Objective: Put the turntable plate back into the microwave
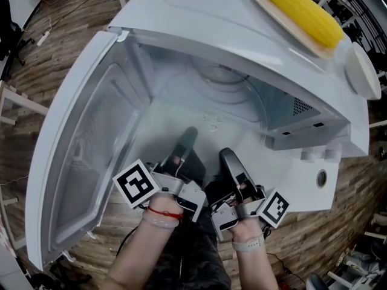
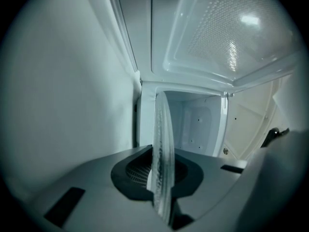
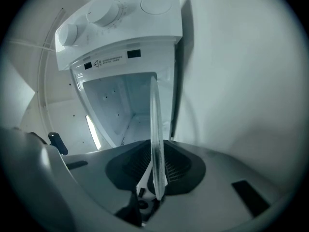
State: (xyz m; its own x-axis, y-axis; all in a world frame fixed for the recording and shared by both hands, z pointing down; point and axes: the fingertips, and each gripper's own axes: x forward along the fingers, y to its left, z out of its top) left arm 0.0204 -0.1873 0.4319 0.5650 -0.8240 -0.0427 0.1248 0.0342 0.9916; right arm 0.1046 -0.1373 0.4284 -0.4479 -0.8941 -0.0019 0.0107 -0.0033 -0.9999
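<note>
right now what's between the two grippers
Only the clear plate: the left gripper and right gripper each clamp its rim, seen edge-on in both gripper views. The head view shows nothing else in that gap.

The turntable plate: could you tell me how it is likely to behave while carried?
The turntable plate looks like clear glass, so probably stiff, fairly heavy, and breakable if knocked against the microwave. Its smooth rim is pinched only at the near edge by the left gripper and right gripper, so it may slip or tilt.
</note>
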